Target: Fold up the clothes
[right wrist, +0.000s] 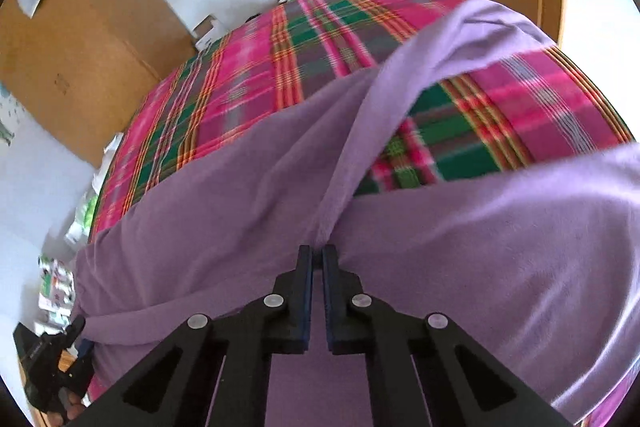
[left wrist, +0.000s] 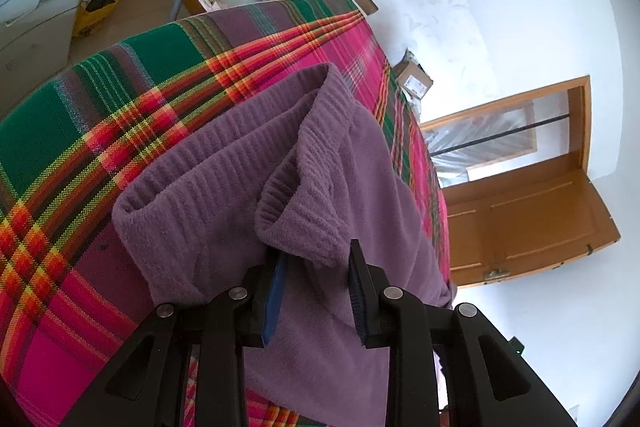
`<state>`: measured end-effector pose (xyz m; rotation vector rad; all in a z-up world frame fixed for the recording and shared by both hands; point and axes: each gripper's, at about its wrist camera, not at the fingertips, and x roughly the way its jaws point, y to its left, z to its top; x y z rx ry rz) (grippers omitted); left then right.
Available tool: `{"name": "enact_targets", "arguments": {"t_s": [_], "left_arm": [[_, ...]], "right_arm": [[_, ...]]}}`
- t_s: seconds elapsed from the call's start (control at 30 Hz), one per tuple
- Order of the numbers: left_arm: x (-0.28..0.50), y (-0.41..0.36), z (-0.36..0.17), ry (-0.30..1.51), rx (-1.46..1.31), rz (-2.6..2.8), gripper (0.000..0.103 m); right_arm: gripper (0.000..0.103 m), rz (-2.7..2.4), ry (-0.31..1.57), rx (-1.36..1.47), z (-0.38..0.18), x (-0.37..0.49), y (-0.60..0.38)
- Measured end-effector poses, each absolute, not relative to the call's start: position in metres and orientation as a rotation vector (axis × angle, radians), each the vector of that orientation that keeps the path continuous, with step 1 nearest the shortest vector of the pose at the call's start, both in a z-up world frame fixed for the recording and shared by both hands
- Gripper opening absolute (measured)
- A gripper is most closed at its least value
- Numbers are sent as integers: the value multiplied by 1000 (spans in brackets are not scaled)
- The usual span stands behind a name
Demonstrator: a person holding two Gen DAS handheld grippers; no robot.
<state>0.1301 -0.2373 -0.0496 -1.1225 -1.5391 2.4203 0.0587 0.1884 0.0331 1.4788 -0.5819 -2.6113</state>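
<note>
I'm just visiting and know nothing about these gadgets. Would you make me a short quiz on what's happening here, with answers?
1. True or false: the sweater lies on a plain white sheet.
2. What does the left gripper hold? A) a sock B) the sweater's ribbed edge C) nothing
3. Fill in: the right gripper is pinched shut on a fold of the ____.

Key: 1 false, it lies on a plaid blanket. 2 B. 3 sweater.
</note>
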Motion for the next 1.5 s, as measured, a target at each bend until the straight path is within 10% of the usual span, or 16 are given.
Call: {"name": "enact_targets", "arguments": {"t_s": [0.2,0.3,0.5,0.77,1.13,1.5], "left_arm": [[131,-236,-47,-1545,-1139,2426,30],[131,-236,-45,-1535,-1157,2436,30],[130,-234,-43,-1520,-1189,2448,30],[122,-229,-39,-1492,-1216,2455,38],[126,-236,-46,-1660,-1190,2380,38],[130,-230,-33,-1504,-1172,2458,10]], "right_arm": [[8,-2571,-747,1340,42,62,201],[40,-2560,-755,1286,51,55,199],[43,-2657,-550,1377,51,33,177],[14,-2651,-602,1461,32,22,176],[4,-2631,-623,1388,33,33,180],[4,-2658,-629,1213,63,71,189]]}}
